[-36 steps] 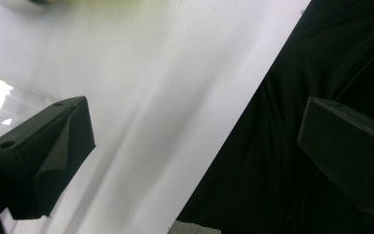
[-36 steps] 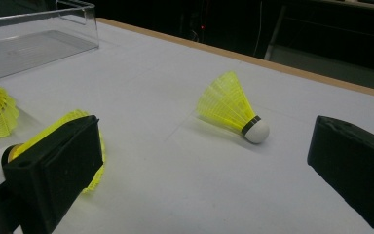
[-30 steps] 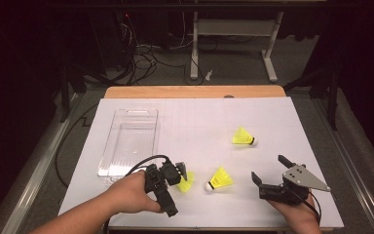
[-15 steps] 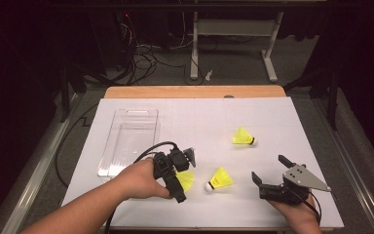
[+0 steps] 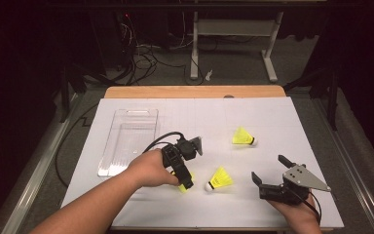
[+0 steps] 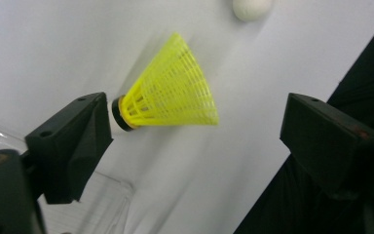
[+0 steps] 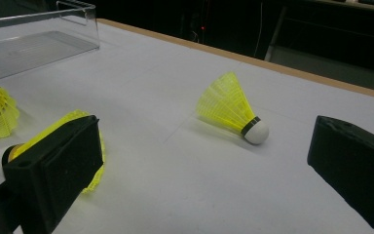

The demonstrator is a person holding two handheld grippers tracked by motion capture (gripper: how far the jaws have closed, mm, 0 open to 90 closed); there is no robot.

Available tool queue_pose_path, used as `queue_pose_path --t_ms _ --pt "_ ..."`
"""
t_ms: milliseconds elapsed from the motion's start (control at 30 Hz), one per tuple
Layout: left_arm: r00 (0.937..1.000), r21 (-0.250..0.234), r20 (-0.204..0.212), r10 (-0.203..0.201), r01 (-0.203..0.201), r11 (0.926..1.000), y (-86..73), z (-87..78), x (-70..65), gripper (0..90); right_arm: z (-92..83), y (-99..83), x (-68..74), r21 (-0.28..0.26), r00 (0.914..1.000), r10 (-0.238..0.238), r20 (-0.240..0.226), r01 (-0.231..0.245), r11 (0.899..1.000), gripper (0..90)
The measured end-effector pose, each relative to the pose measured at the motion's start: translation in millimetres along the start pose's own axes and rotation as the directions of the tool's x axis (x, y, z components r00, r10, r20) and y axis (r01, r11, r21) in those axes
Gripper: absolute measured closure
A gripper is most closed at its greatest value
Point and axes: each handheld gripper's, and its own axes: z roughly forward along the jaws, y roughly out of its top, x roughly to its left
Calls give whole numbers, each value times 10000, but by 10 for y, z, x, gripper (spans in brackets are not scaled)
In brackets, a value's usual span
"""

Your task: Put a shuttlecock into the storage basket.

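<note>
Shuttlecock [image 5: 184,188] number one lies on the white sheet [image 5: 272,117], to the right of the clear tray [image 5: 129,141] and just past its near right corner. The left gripper [image 5: 191,165] hangs over it, held in a hand [image 5: 148,168] that reaches in beside the tray's near end.

In the left gripper view the shuttlecock [image 6: 170,92] sits between the two black jaws of the left gripper [image 6: 199,114]. Its dark-banded cork end is right up against one jaw; whether it touches I cannot tell. The wide yellow skirt points at the other jaw, which stands well clear of it. The jaws have just been closing, but they are apart, with nothing clamped. A corner of the tray [image 6: 102,204] shows under the nearer jaw.

A second shuttlecock [image 5: 219,178] lies farther right of the tray, just beside the first, with its white cork towards it. A third [image 5: 244,137] lies farther right again, level with the tray's middle, with its cork pointing away from the tray.

The right gripper [image 5: 269,168] rests well to the right of the tray, near the sheet's front edge, with its jaws wide apart and empty. In the right gripper view the third shuttlecock [image 7: 229,109] lies on its side between those jaws and well beyond them, and the tray [image 7: 39,39] stands at the far left.
</note>
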Motion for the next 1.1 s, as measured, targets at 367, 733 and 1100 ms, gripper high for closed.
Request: queue_pose_path --t_ms 367,733,1100 --pt "9988 274 -493 -76 89 9996 161 224 58 330 1 -1 0 0 10000 1 -21 -1 10000 2" --pt "9958 561 -917 40 12 9984 184 307 80 494 10 -4 -1 5 10000 0 -58 0 10000 2" --pt "9943 528 -1036 242 -188 9984 218 336 49 638 5 -2 -2 0 10000 8 -51 -8 10000 2"
